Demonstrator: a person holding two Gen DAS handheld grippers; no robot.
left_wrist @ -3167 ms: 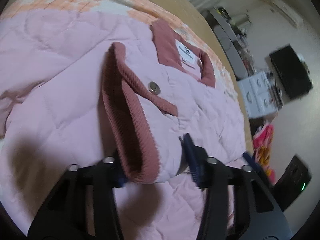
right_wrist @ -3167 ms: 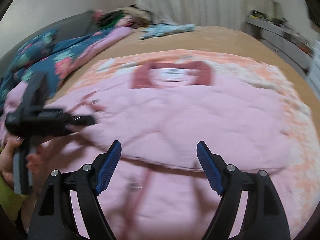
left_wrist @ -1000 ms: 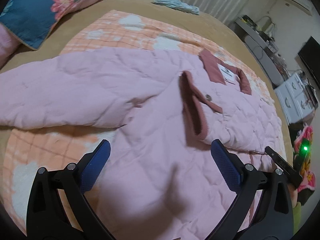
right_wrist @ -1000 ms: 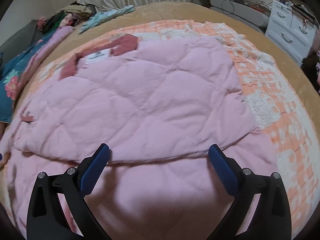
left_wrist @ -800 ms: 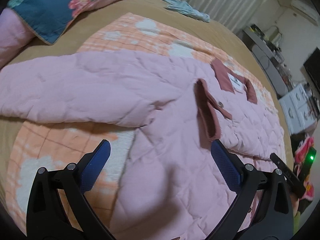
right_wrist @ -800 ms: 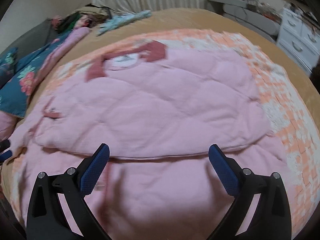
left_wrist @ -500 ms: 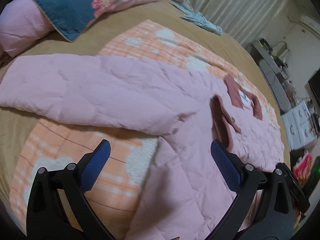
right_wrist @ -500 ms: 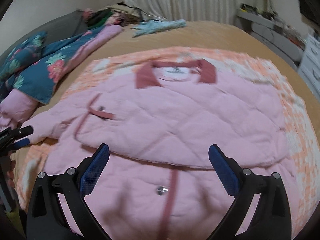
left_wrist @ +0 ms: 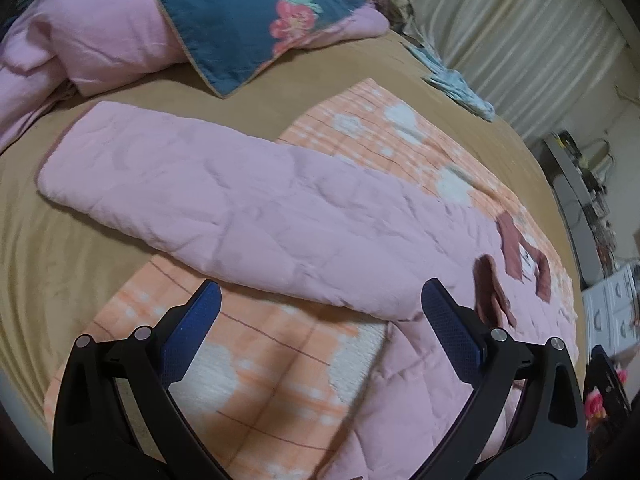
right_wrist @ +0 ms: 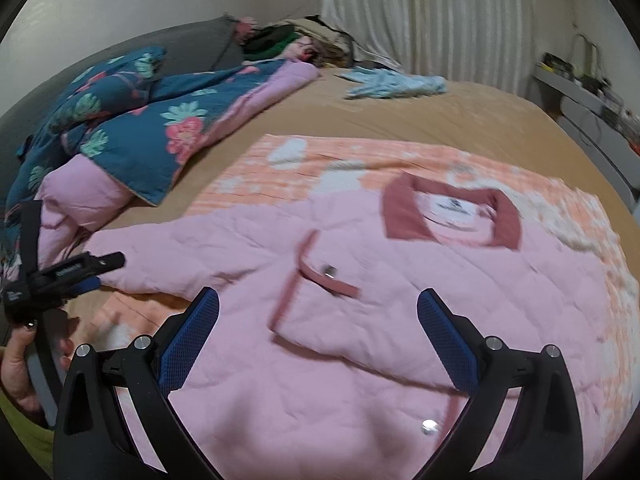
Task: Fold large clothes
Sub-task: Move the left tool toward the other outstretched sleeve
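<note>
Left wrist view, nearest item: left hand-held gripper [left_wrist: 320, 320], black frame, blue ribbed pads, jaws spread wide, holding nothing, poised over the orange-and-white checked fleece blanket [left_wrist: 256, 360].

Next: quilted pale-pink jacket with dusty-rose trim [left_wrist: 420, 360], spread on the blanket atop the tan-sheeted bed [left_wrist: 72, 264]. Its outstretched left sleeve [left_wrist: 208, 204] lies just ahead of the spread jaws, long axis running from the shoulder at right out to the cuff at far left, crossing the gripper's line of sight. Cuff end rests on bare sheet, past the blanket edge.

Beyond: dark-teal floral quilt with pink lining [left_wrist: 248, 16], bunched at the head of the bed; light-blue garment [left_wrist: 460, 84]; pale pleated curtain [left_wrist: 520, 28].

Right wrist view, nearest item: right hand-held gripper [right_wrist: 318, 328], same make, jaws likewise spread and empty, above the jacket body.

Next: folded-over flap with rose edging and metal snap [right_wrist: 329, 270], lying on the jacket front; rose collar with white label [right_wrist: 452, 216] farther off.

Judgement: the flat sleeve is the unfolded part; the left hand-held gripper is much the nearer, the right well apart from it. A grasp would likely come along the sleeve's near edge, carrying it crosswise toward the body.
</note>
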